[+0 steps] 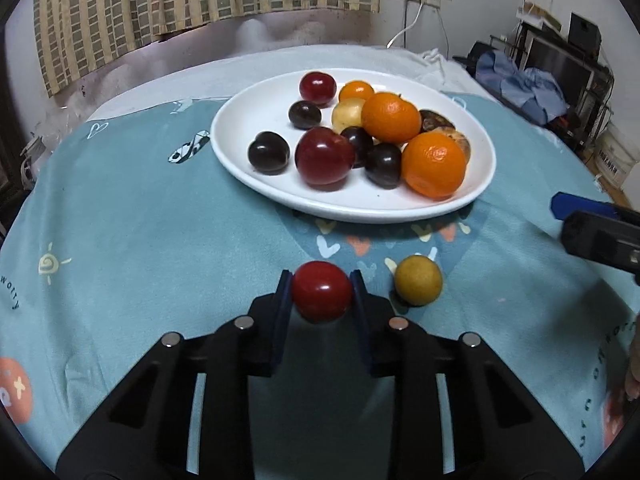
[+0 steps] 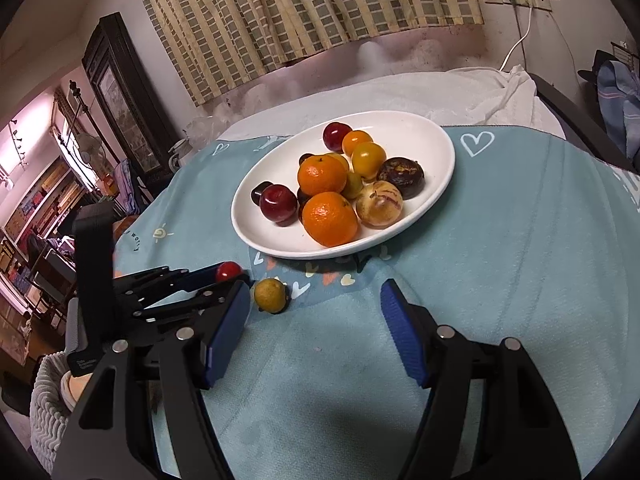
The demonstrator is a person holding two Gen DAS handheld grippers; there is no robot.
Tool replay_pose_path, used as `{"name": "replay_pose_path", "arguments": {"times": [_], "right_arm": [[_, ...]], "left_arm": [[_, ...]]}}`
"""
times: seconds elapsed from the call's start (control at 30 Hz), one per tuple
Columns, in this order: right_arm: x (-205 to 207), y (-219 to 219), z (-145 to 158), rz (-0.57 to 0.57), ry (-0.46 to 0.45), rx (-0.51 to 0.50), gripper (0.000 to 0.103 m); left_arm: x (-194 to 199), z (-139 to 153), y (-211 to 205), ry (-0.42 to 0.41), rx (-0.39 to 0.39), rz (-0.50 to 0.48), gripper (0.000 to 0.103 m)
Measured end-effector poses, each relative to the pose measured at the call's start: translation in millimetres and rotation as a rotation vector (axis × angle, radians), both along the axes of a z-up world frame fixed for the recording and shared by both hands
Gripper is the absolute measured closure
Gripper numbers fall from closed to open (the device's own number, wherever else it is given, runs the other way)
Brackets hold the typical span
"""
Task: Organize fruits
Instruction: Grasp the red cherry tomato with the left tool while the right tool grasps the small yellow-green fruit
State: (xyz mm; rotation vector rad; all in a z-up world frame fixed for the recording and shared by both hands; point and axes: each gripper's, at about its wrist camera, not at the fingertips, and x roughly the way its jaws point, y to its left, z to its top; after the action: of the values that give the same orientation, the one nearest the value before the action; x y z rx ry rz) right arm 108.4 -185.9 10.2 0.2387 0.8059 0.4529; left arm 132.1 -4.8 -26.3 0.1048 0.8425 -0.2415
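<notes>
My left gripper [image 1: 321, 280] is shut on a red plum [image 1: 321, 296] and holds it over the teal cloth, short of the white plate [image 1: 248, 120]. The plate holds oranges [image 1: 434, 164], red plums [image 1: 325, 155], dark plums [image 1: 268, 153] and other fruit. A yellow-green fruit [image 1: 418, 280] lies on the cloth just right of the held plum. In the right wrist view my right gripper [image 2: 314, 308] is open and empty above the cloth, near the plate [image 2: 436, 148]. The left gripper [image 2: 224, 276] with the red plum [image 2: 228, 270] and the yellow-green fruit [image 2: 271, 295] show at its left.
The teal cloth [image 1: 140, 220] covers the table, with white fabric [image 2: 460, 88] at the far edge. A striped curtain [image 1: 200, 0] hangs behind. Cluttered shelves and a chair stand at the right in the left wrist view. My right gripper's tip [image 1: 580, 208] shows at the right edge.
</notes>
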Motion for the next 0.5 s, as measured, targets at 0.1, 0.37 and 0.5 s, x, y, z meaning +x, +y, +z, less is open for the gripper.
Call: {"name": "replay_pose_path", "arguments": {"times": [0.1, 0.37, 0.5], "right_arm": [[-1, 5, -2, 0.021, 0.000, -0.010, 0.035], [-12, 56, -19, 0.138, -0.051, -0.208, 0.035], [-13, 77, -23, 0.170, -0.078, -0.273, 0.035]], "left_arm": [[-9, 12, 16, -0.048, -0.003, 0.049, 0.074], [-5, 21, 56, -0.046, -0.097, 0.157, 0.074], [-4, 21, 55, -0.039, -0.097, 0.149, 0.074]]}}
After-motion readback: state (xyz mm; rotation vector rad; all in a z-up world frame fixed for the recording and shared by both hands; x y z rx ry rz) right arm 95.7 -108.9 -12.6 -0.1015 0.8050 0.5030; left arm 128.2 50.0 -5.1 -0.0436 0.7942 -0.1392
